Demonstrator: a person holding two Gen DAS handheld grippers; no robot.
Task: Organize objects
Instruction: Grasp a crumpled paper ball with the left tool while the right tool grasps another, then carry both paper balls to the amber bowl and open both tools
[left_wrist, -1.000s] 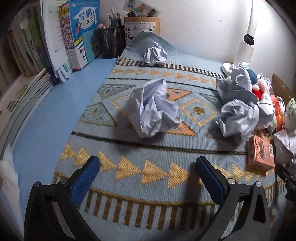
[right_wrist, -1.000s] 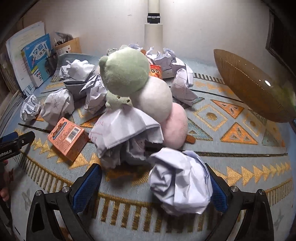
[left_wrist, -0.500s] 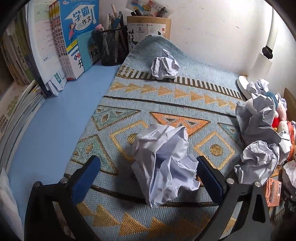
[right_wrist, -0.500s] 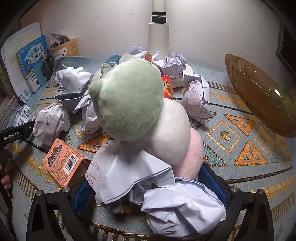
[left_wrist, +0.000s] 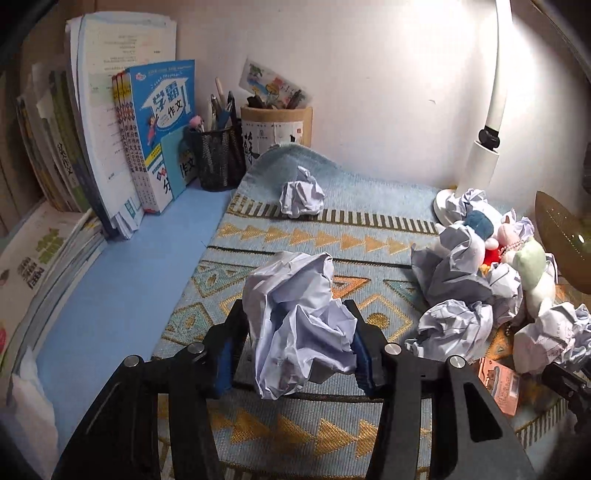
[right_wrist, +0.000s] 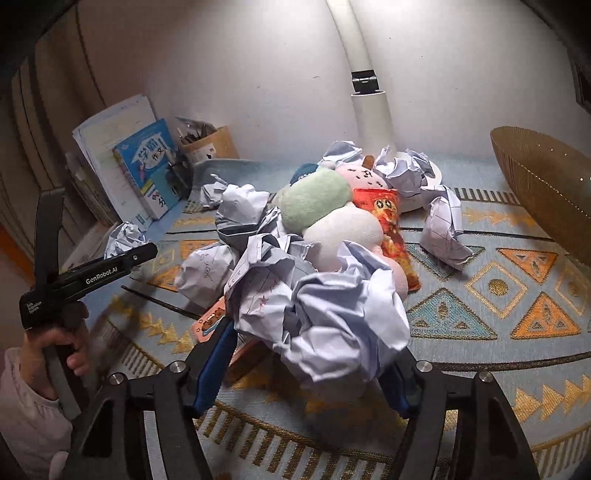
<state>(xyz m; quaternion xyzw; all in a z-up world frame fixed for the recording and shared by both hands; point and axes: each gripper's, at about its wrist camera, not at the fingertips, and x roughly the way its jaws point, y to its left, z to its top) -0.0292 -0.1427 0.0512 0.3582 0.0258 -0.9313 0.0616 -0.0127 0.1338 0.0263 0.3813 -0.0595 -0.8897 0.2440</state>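
My left gripper (left_wrist: 295, 354) has its blue-padded jaws clamped on a crumpled paper ball (left_wrist: 299, 325), the pads pressed into its sides, and the ball sits above the patterned woven mat (left_wrist: 332, 435) rather than lying flat on it. My right gripper (right_wrist: 306, 365) is likewise closed around a second crumpled paper wad (right_wrist: 332, 314), which bulges up between the jaws and hides most of the pads. Just beyond that wad lies the heap I am working at: a plush toy of green, white and pink balls (right_wrist: 325, 210) resting among more crumpled sheets, with a red snack packet (right_wrist: 391, 229) leaning against its right side and an orange-pink small box (right_wrist: 210, 321) partly covered at the near left edge. A separate paper ball (right_wrist: 443, 232) lies apart on the mat to the right of the heap, and another paper lump (left_wrist: 301, 195) sits alone at the far end of the mat near a black mesh pen holder (left_wrist: 216, 155). A golden woven bowl (right_wrist: 546, 188) stands tilted on the far right. Upright books (left_wrist: 159, 133) line the wall at left, and a white lamp post (right_wrist: 365, 99) rises behind the heap. In the right wrist view, a hand (right_wrist: 62, 347) grips the handle of the left tool.
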